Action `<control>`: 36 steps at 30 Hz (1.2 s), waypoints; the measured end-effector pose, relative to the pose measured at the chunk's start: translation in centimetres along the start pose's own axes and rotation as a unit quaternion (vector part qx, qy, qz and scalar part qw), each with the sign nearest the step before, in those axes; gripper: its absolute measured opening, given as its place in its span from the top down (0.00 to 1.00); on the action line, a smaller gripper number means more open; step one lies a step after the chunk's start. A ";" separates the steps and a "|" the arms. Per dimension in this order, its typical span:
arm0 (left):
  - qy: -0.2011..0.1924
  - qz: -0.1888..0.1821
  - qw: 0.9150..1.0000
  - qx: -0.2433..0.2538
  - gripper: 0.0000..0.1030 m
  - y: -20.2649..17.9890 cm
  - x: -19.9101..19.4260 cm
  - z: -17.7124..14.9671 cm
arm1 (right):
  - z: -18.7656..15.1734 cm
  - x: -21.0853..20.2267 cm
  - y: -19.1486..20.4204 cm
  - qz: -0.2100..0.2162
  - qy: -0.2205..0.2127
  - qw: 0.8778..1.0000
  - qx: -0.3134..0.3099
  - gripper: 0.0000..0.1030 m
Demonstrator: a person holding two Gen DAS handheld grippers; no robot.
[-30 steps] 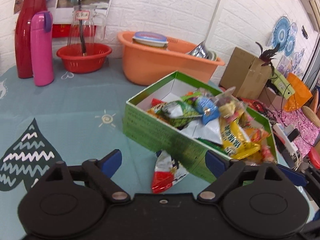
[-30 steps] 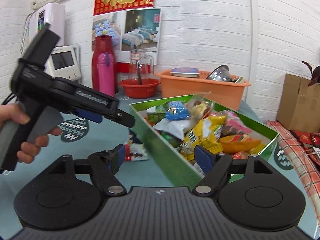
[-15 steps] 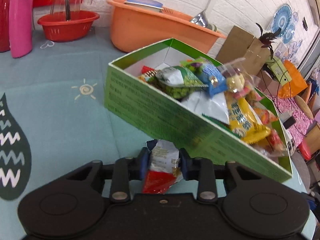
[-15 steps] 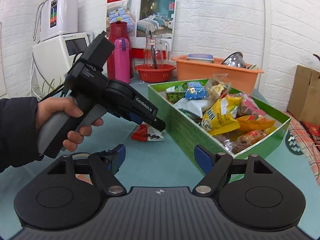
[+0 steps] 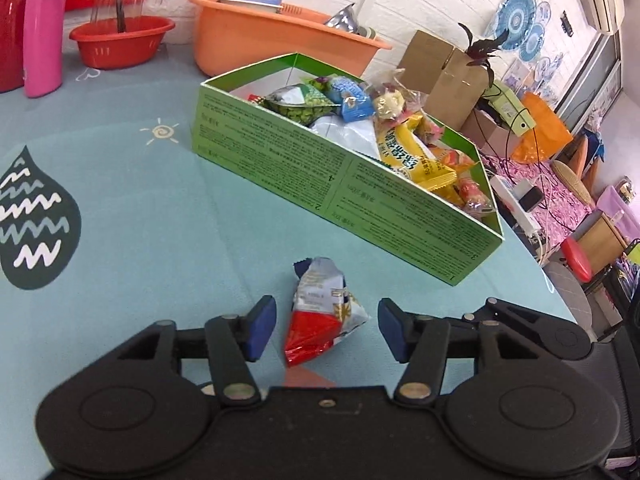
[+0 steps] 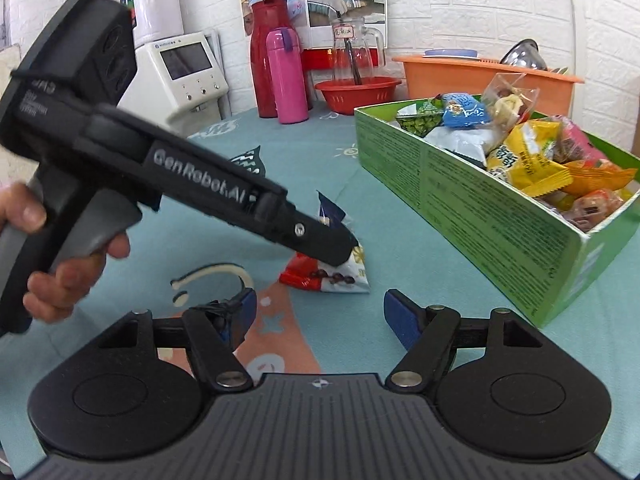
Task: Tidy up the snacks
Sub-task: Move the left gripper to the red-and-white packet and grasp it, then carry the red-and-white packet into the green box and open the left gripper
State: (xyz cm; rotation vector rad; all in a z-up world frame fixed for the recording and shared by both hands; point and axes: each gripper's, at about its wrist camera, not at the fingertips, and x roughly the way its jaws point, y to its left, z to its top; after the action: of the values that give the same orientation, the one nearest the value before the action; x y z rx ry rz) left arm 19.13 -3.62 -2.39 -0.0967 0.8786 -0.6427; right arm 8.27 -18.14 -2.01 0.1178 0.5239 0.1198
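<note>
In the left wrist view, the left hand-held gripper (image 5: 327, 328) is seen at the lower centre of the frame, released, its blue pads set apart on either side of a red and white snack packet (image 5: 322, 318) lying on the teal bench (image 5: 140, 220). Neither pad is seen touching the packet. The green snack box (image 5: 340, 184), heaped with packets, is placed above it, right of centre.

In the right wrist view, the right hand-held gripper (image 6: 320, 318) is shown released at the bottom, with nothing between its pads. The left hand-held gripper (image 6: 340, 250) is held over the snack packet (image 6: 334, 276) at mid-frame. The green snack box (image 6: 480, 208) is seen on the right.
</note>
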 end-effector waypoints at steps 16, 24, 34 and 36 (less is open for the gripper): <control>-0.008 -0.016 1.000 -0.012 0.31 -0.3 0.8 -0.2 | 1.0 2.1 -0.6 -0.020 0.002 1.000 -0.005 0.43; -0.059 -0.029 0.996 0.068 0.31 -5.3 -1.4 2.6 | 2.6 -2.2 -1.7 -0.050 -0.066 0.997 -0.006 0.43; -0.080 -0.065 0.990 0.099 0.29 -9.4 1.0 7.0 | 4.5 -4.9 -6.0 -0.097 -0.126 0.987 0.020 0.45; -0.082 -0.070 0.989 0.101 0.29 -9.6 1.7 7.7 | 4.7 -4.9 -6.8 -0.103 -0.133 0.985 0.023 0.45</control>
State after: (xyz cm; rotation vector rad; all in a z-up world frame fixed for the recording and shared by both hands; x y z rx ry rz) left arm 21.01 -13.70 4.63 -0.0296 0.6478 -0.8402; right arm 7.02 -25.93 3.48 0.1209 0.2692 -0.1097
